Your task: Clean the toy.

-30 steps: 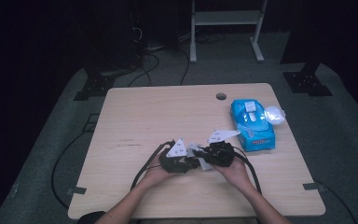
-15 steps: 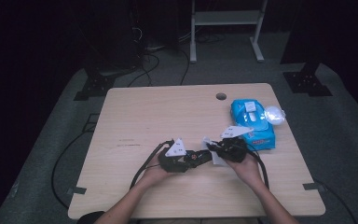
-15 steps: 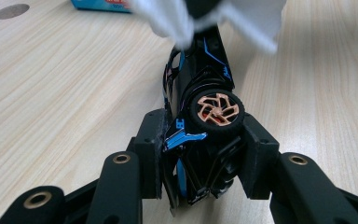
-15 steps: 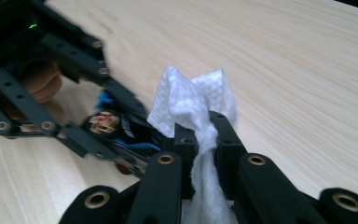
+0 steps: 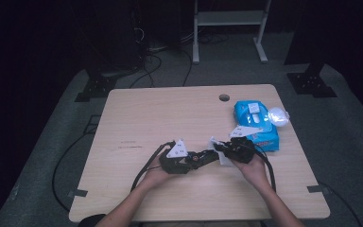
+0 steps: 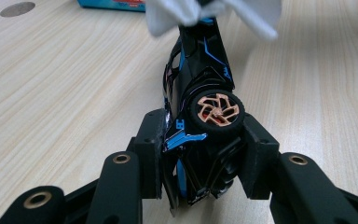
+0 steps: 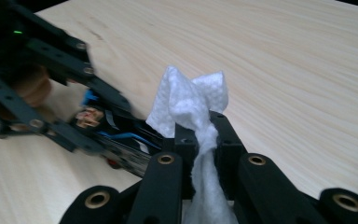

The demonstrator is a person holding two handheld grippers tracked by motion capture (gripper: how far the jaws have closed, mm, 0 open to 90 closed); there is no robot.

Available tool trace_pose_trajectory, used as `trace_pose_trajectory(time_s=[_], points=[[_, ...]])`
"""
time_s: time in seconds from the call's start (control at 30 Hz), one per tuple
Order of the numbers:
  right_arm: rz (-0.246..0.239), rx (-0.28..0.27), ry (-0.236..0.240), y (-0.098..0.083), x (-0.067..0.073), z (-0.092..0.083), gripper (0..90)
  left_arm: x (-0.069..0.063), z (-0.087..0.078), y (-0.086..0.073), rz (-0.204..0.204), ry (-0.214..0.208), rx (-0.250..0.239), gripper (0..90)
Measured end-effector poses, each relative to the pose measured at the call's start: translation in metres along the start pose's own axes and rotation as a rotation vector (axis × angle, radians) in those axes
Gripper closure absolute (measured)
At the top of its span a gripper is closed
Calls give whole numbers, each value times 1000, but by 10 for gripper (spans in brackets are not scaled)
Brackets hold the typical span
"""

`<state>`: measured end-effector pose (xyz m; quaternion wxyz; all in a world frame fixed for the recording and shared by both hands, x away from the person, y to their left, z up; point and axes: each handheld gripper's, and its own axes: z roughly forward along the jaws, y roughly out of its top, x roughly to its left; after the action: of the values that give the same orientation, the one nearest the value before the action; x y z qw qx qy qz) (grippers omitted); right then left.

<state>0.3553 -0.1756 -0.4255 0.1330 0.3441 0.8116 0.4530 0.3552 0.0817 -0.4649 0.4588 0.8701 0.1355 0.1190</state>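
Tabletop (image 5: 170, 113): toy car's (image 6: 200, 93) nose wipe-hidden (image 6: 177, 11).

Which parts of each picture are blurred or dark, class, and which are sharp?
High view: room around the table is nearly black, tabletop evenly lit. Left gripper view: toy car wheel is sharp, white wipe at the top is out of focus. Right gripper view: wipe is crisp, left gripper with the car is smeared.

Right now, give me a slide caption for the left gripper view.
Left gripper clamps a black-and-blue toy car over the wooden table, white wipe at its far end.
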Motion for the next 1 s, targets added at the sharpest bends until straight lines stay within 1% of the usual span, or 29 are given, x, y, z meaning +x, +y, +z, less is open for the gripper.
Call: trace_pose_trajectory(time_s=[0.1,0.13,0.17,0.2,0.23,0.33,0.4,0.47,0.6,0.7,0.8,0.83,0.87,0.97,1.0], points=[[-5,2,61,3,14,10,825,0,1,1,3,-1,5,579],[-15,5,77,5,20,15,825,0,1,1,4,1,4,579],[-25,-1,93,6,27,19,825,-1,2,1,-6,0,1,579],[-27,2,119,8,33,23,825,-2,2,2,-2,-1,1,579],[-40,0,137,10,41,27,824,-2,2,2,0,-2,1,579],[-77,1,160,13,53,33,824,-3,3,2,5,-2,3,579],[-109,10,147,13,58,35,824,-2,2,2,5,-3,3,579],[-97,10,148,13,55,34,824,-2,2,2,6,-4,3,579],[-85,9,114,11,44,27,824,-1,1,2,4,-6,4,579],[-86,12,63,8,33,20,824,0,0,1,8,-1,7,579],[-61,15,16,5,19,12,824,2,-2,-1,3,4,4,579],[-44,12,13,3,14,10,824,2,-2,-1,6,5,4,580],[-22,4,20,2,8,7,824,2,-2,0,9,5,8,580],[-28,5,-33,2,1,2,824,2,-3,0,15,8,11,580],[-15,5,-34,1,-2,0,824,3,-4,0,16,8,14,580]])
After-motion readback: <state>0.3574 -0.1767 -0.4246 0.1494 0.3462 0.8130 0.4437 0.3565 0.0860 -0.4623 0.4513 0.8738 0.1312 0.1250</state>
